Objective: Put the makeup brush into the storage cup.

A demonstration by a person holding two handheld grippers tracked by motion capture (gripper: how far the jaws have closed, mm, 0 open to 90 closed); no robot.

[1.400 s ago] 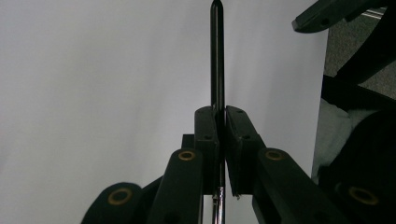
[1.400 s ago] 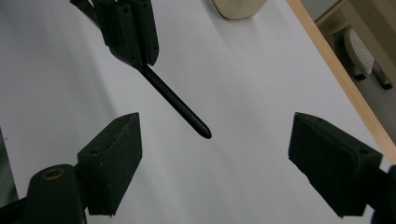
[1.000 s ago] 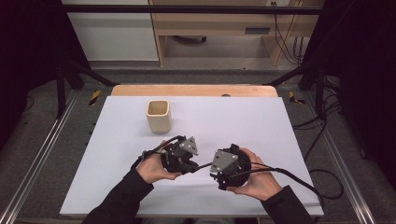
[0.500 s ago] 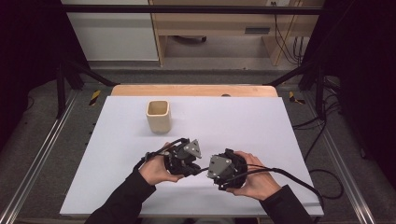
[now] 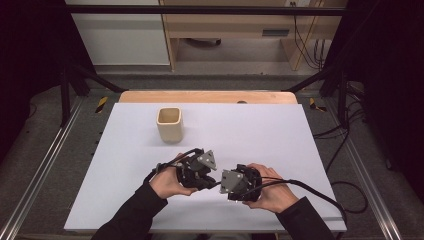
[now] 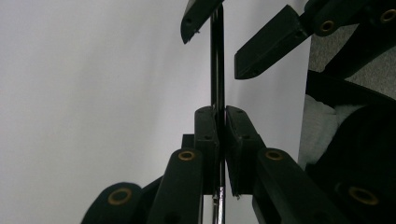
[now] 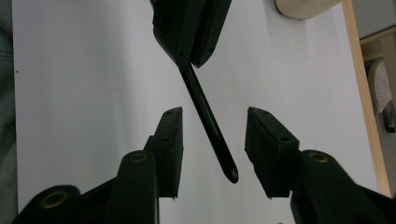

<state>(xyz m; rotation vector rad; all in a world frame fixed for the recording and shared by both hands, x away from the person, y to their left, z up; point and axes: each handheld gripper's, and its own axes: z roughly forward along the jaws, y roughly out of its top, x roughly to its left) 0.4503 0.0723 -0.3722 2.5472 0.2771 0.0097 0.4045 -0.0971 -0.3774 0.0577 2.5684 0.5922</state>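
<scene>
**Handover in mid-air: the black stick is about to change grippers**

Starting at the left: the left gripper (image 5: 204, 181) sits low over the white table (image 5: 280, 135), its jaws pressed tight on a thin black stick (image 7: 205, 116). In the left gripper view that stick (image 6: 216, 60) runs straight out between the clamped pads, and the grip looks firm.

Moving right, the free end of the stick pokes across into the gap of the right gripper (image 5: 223, 186), which faces the left one nose to nose. In the right gripper view its jaws stand apart on either side of the stick, and they've just been closing in, though neither pad touches it yet. The stick crosses that gap at a slant, its rounded tip nearer the right-hand pad.

So this reads as a pass from the left gripper to the right. The next move calls for the right jaws to finish the squeeze squarely on the stick, and only then for the left to let go.

Well back on the table stands a cream cup (image 5: 169, 124), a likely home for the stick.
</scene>
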